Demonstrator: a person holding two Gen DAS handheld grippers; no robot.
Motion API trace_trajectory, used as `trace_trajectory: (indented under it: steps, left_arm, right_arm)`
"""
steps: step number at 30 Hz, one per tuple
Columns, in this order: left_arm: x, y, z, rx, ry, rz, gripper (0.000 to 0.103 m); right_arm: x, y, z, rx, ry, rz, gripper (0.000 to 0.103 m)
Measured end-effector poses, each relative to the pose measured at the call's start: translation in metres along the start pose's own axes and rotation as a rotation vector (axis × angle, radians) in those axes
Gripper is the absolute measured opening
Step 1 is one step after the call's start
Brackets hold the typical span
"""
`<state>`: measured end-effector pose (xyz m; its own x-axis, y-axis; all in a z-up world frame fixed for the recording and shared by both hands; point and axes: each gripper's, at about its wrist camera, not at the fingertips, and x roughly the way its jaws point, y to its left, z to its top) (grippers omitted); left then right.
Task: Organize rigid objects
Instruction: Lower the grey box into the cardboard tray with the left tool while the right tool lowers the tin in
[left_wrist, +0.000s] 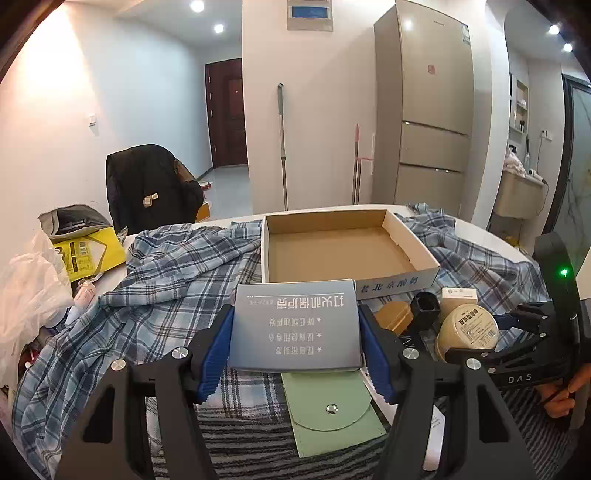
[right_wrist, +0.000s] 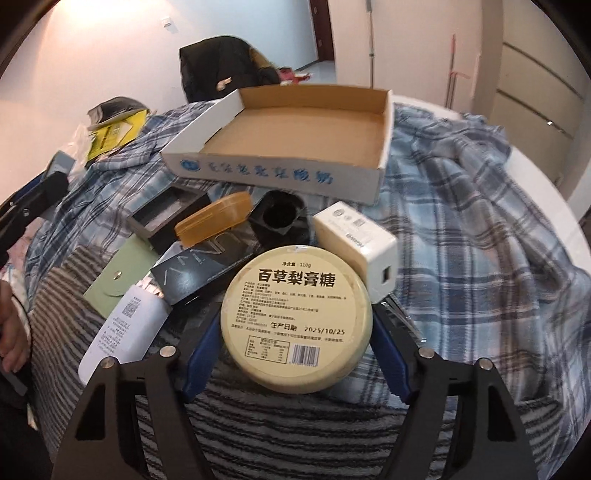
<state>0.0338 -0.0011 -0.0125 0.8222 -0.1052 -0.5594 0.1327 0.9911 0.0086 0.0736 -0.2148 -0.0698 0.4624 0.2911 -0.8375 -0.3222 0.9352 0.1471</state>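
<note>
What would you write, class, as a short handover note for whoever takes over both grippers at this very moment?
Left gripper: shut on the grey box, held just before the cardboard tray.
Right gripper: shut on the round tin.
Done: nothing lies in the tray yet.
Left: place both, then the white charger box, amber case, black boxes and green pouch still on the cloth.

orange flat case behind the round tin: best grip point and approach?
Pinch the orange case across its short width, on the long side edges near the middle, coming from above. It lies tilted on the black box, with the black cup close at one end, so end-on access is cramped.
</note>
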Motion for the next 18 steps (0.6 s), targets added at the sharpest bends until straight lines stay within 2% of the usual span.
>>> trace_trajectory:
  steps: [5, 12, 15, 17, 18]
  left_arm:
    - [-0.012, 0.002, 0.002, -0.005, -0.023, 0.007, 0.067]
    - [-0.042, -0.006, 0.007, 0.020, -0.072, -0.002, 0.067]
    - [-0.051, -0.008, 0.021, 0.019, -0.093, 0.016, 0.067]
    - [-0.052, -0.008, 0.035, -0.007, -0.077, 0.039, 0.067]
    - [-0.052, -0.008, 0.043, -0.028, -0.064, 0.018, 0.067]
  right_arm:
    - [-0.019, 0.000, -0.002, -0.021, -0.056, -0.052, 0.074]
    - [-0.052, 0.006, 0.007, -0.038, -0.134, -0.059, 0.074]
    - [-0.071, 0.016, 0.019, -0.053, -0.196, -0.070, 0.074]
    - [-0.086, 0.021, 0.035, -0.036, -0.239, -0.079, 0.074]
    - [-0.095, 0.023, 0.045, -0.023, -0.266, -0.071, 0.074]
